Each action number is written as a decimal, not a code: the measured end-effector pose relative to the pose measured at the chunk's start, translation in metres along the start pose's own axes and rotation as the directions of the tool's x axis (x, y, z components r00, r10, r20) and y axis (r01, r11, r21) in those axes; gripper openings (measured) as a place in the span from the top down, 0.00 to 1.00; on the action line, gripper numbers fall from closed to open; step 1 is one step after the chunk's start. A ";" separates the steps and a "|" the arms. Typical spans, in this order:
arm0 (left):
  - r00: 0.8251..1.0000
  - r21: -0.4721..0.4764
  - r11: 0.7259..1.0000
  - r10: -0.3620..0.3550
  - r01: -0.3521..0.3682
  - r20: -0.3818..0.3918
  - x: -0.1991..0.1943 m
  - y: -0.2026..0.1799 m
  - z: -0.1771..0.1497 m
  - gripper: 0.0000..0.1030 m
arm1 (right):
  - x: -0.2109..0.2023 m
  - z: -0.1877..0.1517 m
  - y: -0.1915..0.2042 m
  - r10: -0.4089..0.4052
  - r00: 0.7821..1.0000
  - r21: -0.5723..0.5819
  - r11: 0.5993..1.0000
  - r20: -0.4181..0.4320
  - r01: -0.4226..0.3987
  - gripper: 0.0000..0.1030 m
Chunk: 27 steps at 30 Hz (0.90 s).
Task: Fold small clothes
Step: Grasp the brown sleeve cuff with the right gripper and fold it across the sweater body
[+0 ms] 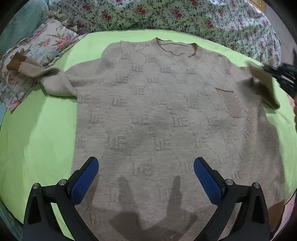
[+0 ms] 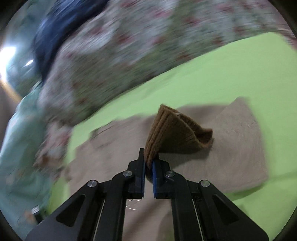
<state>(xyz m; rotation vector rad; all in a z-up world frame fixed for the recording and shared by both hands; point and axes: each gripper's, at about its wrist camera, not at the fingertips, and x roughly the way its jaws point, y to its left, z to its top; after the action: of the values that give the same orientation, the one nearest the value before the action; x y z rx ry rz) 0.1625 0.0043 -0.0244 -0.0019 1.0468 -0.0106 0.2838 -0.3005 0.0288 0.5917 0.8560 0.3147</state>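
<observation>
A beige knit sweater (image 1: 157, 115) lies flat, front up, on a lime green sheet (image 1: 37, 133), collar at the far side. Its left sleeve (image 1: 37, 70) stretches out to the left, brown cuff on a floral pillow. My left gripper (image 1: 145, 178) is open and empty above the sweater's lower body. My right gripper (image 2: 148, 166) is shut on the brown cuff (image 2: 174, 133) of the right sleeve and holds it up above the sweater (image 2: 232, 148). It also shows at the right edge of the left wrist view (image 1: 278, 74). The right wrist view is motion blurred.
A floral blanket (image 1: 167, 14) is piled along the far side of the sheet. A floral pillow (image 1: 33, 55) lies at the far left. A dark blue cloth (image 2: 61, 27) lies on the blanket in the right wrist view.
</observation>
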 end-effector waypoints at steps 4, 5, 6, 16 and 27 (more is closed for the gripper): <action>0.999 -0.017 0.999 -0.027 0.027 0.019 -0.006 0.011 0.000 0.01 | 0.065 -0.030 0.075 0.120 0.988 -0.061 0.990 -0.094 -0.126 0.93; 0.999 -0.017 0.999 -0.029 0.029 0.023 -0.007 0.013 0.001 0.01 | 0.083 -0.037 0.090 0.156 0.981 -0.054 0.985 -0.116 -0.163 0.93; 0.999 -0.016 0.999 -0.031 0.031 0.031 -0.009 0.016 0.002 0.01 | 0.094 -0.042 0.097 0.178 0.975 -0.048 0.981 -0.131 -0.186 0.93; 0.990 -0.067 0.988 -0.134 0.137 0.043 0.012 0.036 0.029 0.01 | 0.209 -0.077 0.134 0.293 0.901 0.095 0.956 -0.321 -0.277 0.65; 0.961 -0.124 0.954 -0.276 0.273 -0.009 0.104 0.023 0.116 0.02 | 0.103 -0.090 0.092 0.211 0.960 0.024 0.977 -0.185 -0.210 0.52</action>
<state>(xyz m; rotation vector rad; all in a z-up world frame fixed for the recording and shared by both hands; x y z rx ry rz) 0.3155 0.0262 -0.0563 -0.2592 1.0650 -0.1999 0.2753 -0.1446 -0.0243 0.6665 0.9759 0.5694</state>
